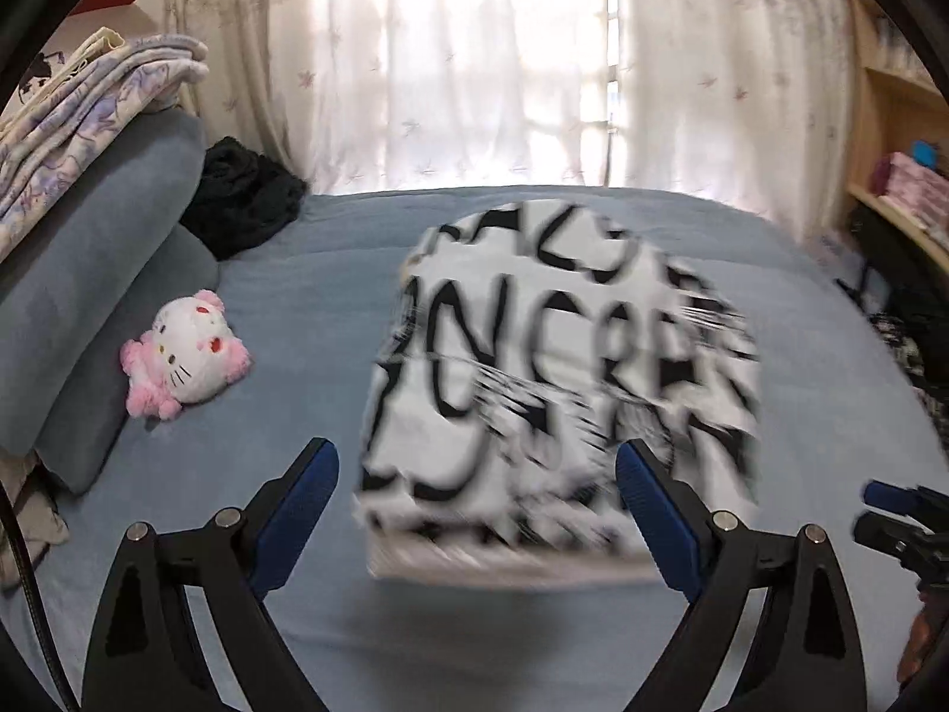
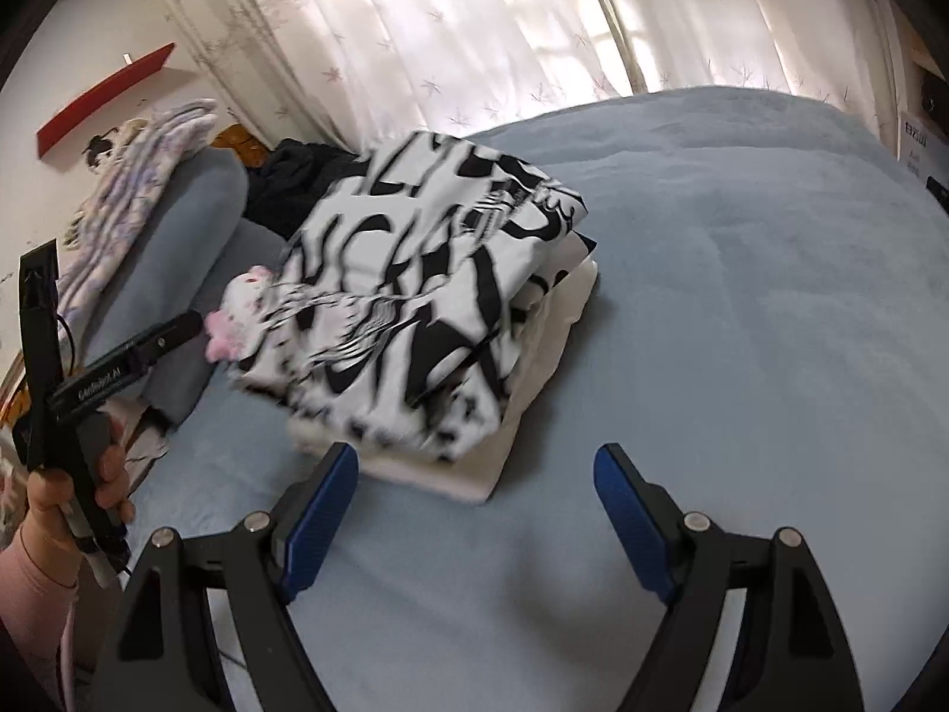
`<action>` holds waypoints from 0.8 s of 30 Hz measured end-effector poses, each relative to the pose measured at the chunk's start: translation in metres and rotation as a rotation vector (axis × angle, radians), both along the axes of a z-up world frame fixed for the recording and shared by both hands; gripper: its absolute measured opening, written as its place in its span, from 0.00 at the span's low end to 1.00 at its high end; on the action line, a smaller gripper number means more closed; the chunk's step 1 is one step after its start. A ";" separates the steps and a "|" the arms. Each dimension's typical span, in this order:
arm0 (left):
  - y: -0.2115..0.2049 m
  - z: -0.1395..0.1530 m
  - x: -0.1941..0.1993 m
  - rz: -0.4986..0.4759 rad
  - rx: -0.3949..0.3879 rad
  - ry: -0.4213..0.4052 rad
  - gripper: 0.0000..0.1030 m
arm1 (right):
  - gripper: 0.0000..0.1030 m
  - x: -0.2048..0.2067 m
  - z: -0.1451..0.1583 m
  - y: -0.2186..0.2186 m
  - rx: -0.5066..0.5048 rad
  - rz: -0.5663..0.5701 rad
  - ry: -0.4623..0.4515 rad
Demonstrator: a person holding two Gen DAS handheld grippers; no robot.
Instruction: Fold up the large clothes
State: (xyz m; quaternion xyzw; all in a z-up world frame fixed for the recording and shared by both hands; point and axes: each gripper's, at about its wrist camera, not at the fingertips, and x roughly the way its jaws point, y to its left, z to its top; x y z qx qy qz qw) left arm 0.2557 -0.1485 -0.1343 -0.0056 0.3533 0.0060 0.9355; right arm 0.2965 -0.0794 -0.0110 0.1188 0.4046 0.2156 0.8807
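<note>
The folded shirt lies near the middle of the blue bed. Its long side runs from the near edge toward the curtain. Big black letters cover it, too blurry to read. Both the left gripper and the right gripper have jaws wide apart, holding nothing. A pink cat toy sits by the pillows.

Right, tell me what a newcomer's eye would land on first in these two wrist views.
First, the folded white garment with bold black lettering, lying mid-bed on the pale blue bedspread just ahead of the open left gripper and open right gripper. Next, the pink and white plush cat toy against the blue-grey pillow at the left. Behind everything, sunlit sheer floral curtains glow.
</note>
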 end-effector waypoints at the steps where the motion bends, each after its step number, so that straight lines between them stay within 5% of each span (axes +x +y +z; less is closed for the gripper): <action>1: -0.010 0.009 -0.014 -0.007 -0.004 -0.004 0.91 | 0.80 -0.016 0.011 -0.004 0.003 0.002 -0.006; 9: -0.075 0.068 -0.122 -0.063 -0.027 0.009 0.91 | 0.80 -0.106 0.074 -0.019 -0.036 0.016 -0.072; 24: -0.131 0.095 -0.235 -0.100 -0.067 0.043 0.91 | 0.80 -0.229 0.125 -0.068 -0.164 -0.030 -0.155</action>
